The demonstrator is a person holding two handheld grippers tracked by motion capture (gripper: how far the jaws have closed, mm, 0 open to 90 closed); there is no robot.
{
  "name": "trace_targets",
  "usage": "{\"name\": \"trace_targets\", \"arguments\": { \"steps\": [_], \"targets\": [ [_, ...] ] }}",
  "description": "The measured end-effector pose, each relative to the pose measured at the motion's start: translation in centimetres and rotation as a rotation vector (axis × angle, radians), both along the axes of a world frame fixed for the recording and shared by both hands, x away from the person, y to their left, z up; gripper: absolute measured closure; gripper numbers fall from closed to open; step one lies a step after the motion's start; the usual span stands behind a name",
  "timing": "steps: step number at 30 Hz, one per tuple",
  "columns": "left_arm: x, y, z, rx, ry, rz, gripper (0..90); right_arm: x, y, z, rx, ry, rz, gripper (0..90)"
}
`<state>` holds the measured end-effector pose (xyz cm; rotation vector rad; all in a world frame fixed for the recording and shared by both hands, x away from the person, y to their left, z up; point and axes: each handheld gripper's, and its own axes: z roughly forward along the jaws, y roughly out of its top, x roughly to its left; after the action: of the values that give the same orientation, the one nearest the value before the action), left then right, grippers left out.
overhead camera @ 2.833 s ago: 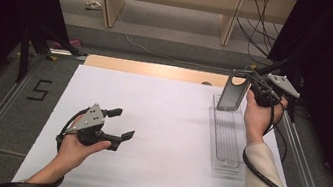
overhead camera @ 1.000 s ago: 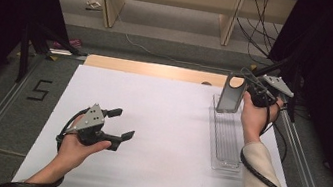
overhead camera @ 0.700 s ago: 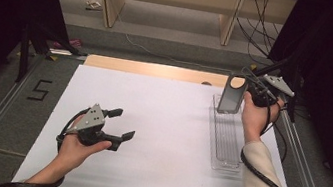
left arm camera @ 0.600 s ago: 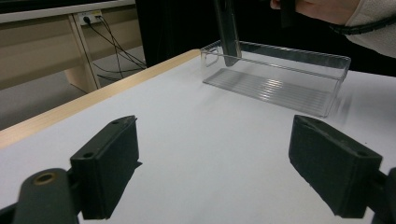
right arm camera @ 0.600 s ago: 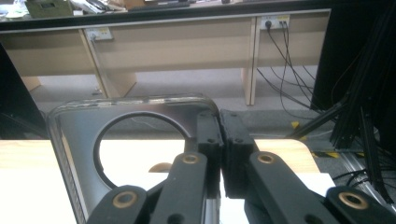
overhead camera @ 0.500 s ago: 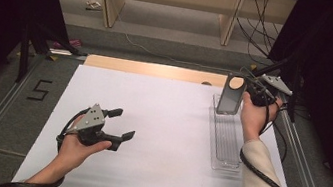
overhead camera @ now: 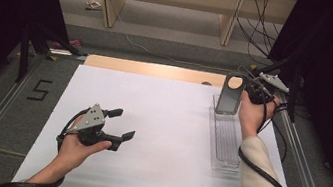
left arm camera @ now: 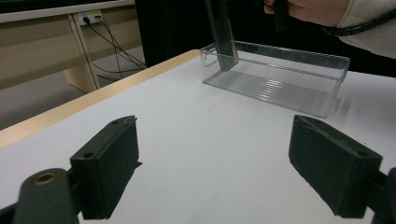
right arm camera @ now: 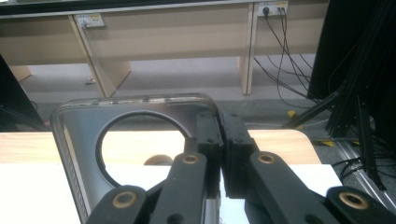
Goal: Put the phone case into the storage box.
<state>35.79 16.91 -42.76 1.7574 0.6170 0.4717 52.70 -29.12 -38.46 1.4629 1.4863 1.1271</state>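
Tray (overhead camera: 226,138): clear, right of sheet; dark plate (overhead camera: 230,94) upright at its far end.
Right gripper (overhead camera: 249,92): pinching plate edge.
Left gripper (overhead camera: 120,124): jaws spread.
Change: plate barely shifted.

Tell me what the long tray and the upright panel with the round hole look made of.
The long clear tray looks like glossy transparent plastic: the white table shows through its ribbed floor. The dark upright panel with a round hole, gripped by the right tool, seems smoky tinted plastic, shiny-edged, possibly acrylic.
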Motion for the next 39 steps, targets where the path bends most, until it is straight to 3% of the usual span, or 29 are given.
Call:
{"name": "trace_targets", "arguments": {
  "steps": [39],
  "targets": [
    [0.04,0.03,-0.02,0.002,0.000,0.000,15.9,0.60,0.76,-0.67,-0.049,0.048,0.012,85.7]
  ]
}}
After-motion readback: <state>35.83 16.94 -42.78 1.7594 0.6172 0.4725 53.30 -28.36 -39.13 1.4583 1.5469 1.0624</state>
